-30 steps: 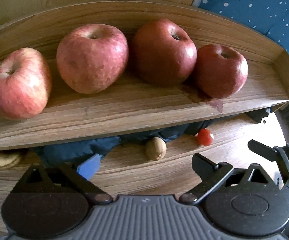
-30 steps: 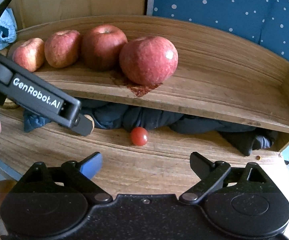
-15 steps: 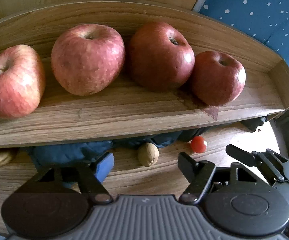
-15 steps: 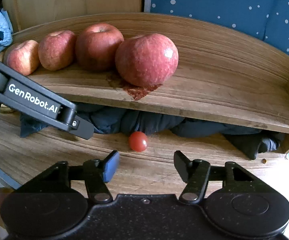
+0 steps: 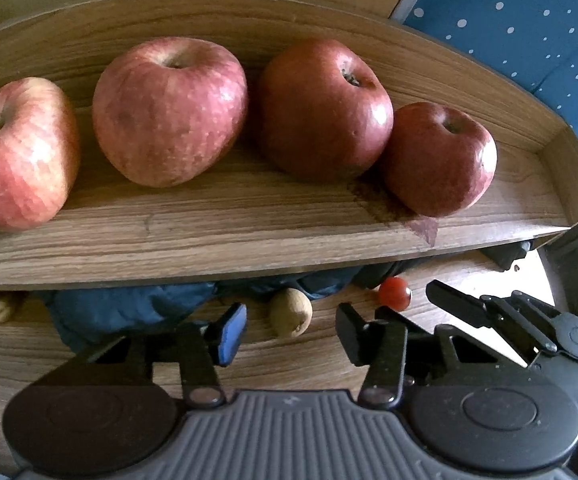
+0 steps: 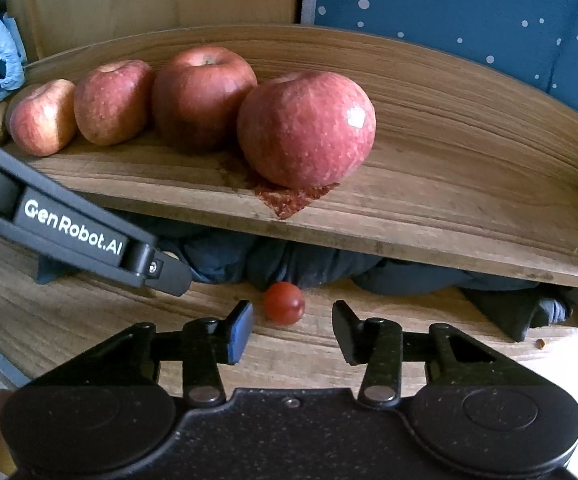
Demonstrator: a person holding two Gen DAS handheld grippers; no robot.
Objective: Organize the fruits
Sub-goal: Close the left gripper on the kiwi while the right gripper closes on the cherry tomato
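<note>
My right tongs [image 6: 292,330] were parted and empty, the cherry tomato [image 6: 284,303] just beyond them on the counter [image 6: 69,320] under the shelf [image 6: 449,200]. My left tongs [image 5: 291,330] gaped at the small brown fruit [image 5: 291,312]. I judged a clumsy pinch could roll the tomato into the dark cloth [image 6: 289,264].

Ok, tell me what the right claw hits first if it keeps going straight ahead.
Probably the cherry tomato, just ahead of the open right claw and slightly left of centre; the dark cloth lies behind. Depth is uncertain.

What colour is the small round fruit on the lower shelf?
Red. The small round fruit shows best in the right wrist view.
</note>
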